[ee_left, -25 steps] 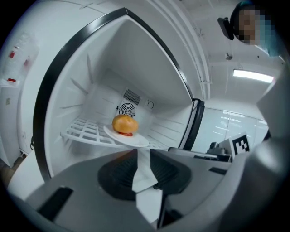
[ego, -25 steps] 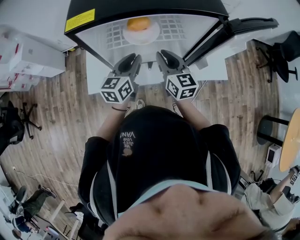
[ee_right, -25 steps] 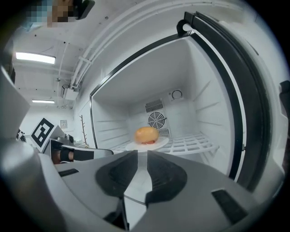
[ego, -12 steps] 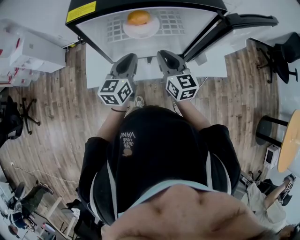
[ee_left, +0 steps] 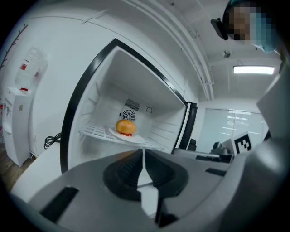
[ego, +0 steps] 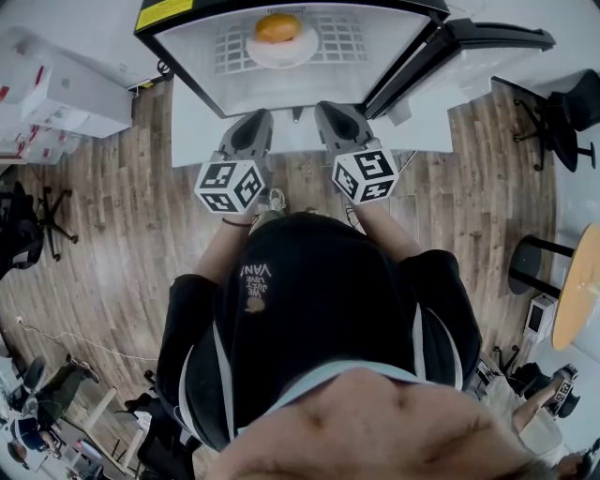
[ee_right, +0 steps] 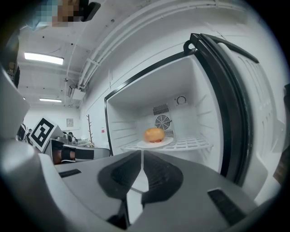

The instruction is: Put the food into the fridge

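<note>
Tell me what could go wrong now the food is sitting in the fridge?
1. The fridge door stands wide open; if it is left so, the cold escapes and the food may spoil.
2. The plate seems to sit near the front of the wire shelf, so a hard door slam might jolt it off.

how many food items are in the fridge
1: an orange bun-like item on the white plate, on the wire shelf of the open fridge. Below the shelf is blocked from view, so more may be hidden.
</note>
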Available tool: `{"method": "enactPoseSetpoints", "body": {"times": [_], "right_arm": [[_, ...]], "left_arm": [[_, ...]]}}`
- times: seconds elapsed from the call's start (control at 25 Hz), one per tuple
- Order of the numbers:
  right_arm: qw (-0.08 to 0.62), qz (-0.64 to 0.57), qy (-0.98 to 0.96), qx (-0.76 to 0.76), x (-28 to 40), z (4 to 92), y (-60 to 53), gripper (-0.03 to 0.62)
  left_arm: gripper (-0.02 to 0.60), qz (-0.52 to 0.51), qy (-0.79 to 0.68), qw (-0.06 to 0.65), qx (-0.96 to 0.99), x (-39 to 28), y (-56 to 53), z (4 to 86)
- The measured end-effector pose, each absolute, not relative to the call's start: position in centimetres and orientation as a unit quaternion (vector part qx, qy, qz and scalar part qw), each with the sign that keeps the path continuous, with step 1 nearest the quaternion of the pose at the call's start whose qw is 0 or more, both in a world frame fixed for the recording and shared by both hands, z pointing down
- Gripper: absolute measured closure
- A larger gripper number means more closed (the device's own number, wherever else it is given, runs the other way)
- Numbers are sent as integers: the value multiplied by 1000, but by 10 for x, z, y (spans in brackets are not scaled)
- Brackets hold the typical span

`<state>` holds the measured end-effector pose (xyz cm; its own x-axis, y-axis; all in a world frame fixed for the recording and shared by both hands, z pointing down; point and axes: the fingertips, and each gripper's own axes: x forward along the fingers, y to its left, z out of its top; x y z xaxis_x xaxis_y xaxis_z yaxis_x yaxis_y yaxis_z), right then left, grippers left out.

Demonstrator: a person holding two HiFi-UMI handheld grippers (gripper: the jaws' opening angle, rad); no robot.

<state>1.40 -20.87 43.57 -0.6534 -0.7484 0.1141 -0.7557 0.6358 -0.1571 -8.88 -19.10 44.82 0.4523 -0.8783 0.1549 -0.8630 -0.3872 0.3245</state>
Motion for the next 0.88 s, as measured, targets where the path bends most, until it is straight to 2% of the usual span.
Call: {"method": "enactPoseSetpoints", "body": {"times": [0.88], "right_arm": [[29, 88, -912, 400, 31, 442, -166, 580]], "left_arm": [[557, -27, -535, 179, 825, -74, -145, 455]]}}
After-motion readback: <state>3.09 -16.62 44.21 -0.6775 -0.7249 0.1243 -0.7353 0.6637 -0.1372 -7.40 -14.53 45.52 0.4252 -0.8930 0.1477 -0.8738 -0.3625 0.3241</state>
